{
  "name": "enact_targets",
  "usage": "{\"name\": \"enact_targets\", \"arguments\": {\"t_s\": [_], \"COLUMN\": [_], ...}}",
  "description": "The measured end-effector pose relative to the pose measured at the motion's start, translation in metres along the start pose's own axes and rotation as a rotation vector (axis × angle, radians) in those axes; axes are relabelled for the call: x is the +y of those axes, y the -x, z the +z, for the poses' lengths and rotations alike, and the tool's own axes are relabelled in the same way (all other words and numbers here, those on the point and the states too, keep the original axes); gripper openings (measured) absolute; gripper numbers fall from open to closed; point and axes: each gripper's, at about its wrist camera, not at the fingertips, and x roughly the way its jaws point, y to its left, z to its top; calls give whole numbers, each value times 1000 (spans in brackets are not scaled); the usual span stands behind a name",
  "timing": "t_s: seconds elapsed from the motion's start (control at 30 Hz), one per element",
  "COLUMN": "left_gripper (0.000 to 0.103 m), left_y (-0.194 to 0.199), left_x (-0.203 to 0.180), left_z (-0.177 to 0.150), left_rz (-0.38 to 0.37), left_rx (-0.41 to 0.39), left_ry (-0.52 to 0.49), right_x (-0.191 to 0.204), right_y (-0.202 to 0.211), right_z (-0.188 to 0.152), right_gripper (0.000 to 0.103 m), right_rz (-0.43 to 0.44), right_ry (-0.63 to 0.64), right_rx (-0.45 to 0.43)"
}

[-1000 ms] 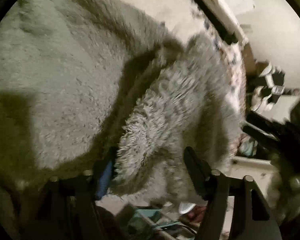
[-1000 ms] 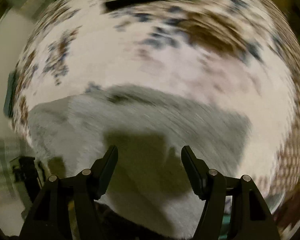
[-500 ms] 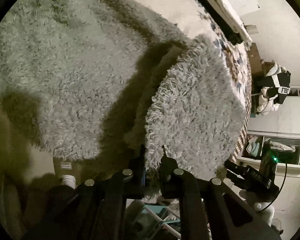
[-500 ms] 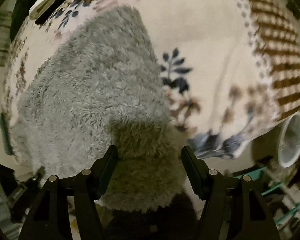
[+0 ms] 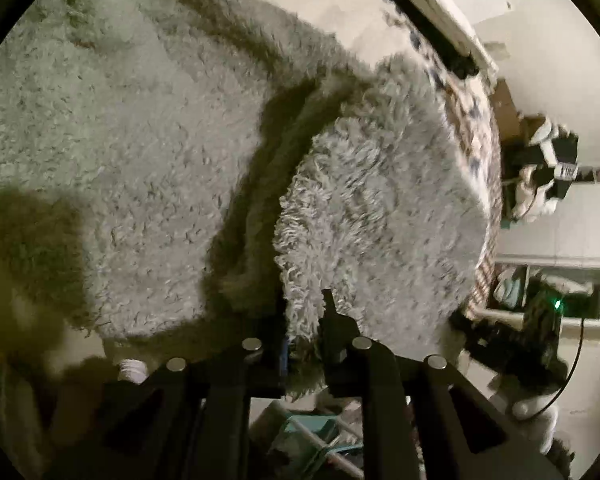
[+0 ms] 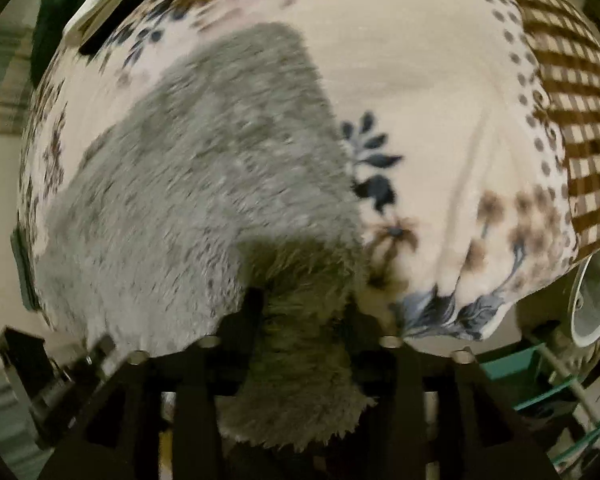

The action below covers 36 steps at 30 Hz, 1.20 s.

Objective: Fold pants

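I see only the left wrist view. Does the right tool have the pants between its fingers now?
Observer: Yes. The right tool has just been closing its jaws, and a bunch of the grey pants fills the gap.
Operator: What lies right of that bunch?
Observer: The bedcover, bare there, with blue leaves printed beside the pants.
Operator: Is there anything beyond the bed's corner?
Observer: A white round container, with its opening turned toward the camera.

2 steep close views, shared pants (image 5: 380,208)
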Motion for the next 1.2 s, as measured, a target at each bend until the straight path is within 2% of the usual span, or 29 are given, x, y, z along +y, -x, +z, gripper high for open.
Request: {"name": "enact_targets", "arguments": {"t_s": [0.03, 0.07, 0.13, 0.3, 0.4, 0.47, 0.53, 0.6, 0.63, 0.67, 0.7, 0.73, 0.77, 0.93, 1.0, 1.1, 1.13, 1.2], "left_gripper": [36, 63, 88, 88, 88, 88, 88, 88, 86, 86, 81, 43, 12, 11, 11, 12, 13, 17], "left_y": [4, 11, 22, 62, 91, 105, 107, 103, 98, 92, 87, 86, 87, 121, 125, 106, 99, 93], "left_x": [0, 0, 7, 39, 62, 95, 128, 157, 170, 182, 192, 196, 199, 157, 149, 173, 184, 204], "left_z": [1, 2, 4, 3, 9, 18, 30, 42, 48, 54, 58, 60, 63, 70, 76, 92, 95, 92], "left_rz": [14, 39, 47, -3, 43, 84, 110, 122, 124, 98, 58, 39, 14, -33, -40, -14, -23, -91], "left_rx": [-16, -39, -75, -198, -314, -386, -425, -430, -415, -407, -410, -415, -424, -529, -545, -502, -480, -440], "left_ry": [2, 6, 49, 160, 199, 274, 356, 398, 413, 432, 445, 449, 442, 233, 191, 254, 290, 355], "right_x": [4, 13, 23, 47, 75, 95, 110, 126, 132, 135, 143, 149, 146, 143, 145, 145, 146, 147], "right_y": [2, 3, 6, 8, 8, 8, 8, 5, 3, 1, -4, -8, -10, -27, -33, -36, -37, -37], "right_z": [-2, -3, -5, 4, 16, 23, 26, 28, 28, 28, 29, 31, 29, 30, 30, 30, 30, 30], "right_gripper": [59, 62, 66, 73, 74, 74, 74, 74, 74, 74, 74, 74, 74, 74, 74, 74, 74, 74], "right_rz": [-4, -14, -38, -63, -84, -82, -86, -93, -96, -97, -103, -110, -114, -145, -153, -156, -156, -159], "right_ry": [13, 24, 41, 46, 80, 95, 110, 130, 136, 140, 143, 141, 139, 114, 110, 108, 108, 111], "right_rx": [-1, -7, -20, -40, -69, -89, -97, -101, -101, -99, -95, -94, -93, -89, -85, -79, -78, -71]}}
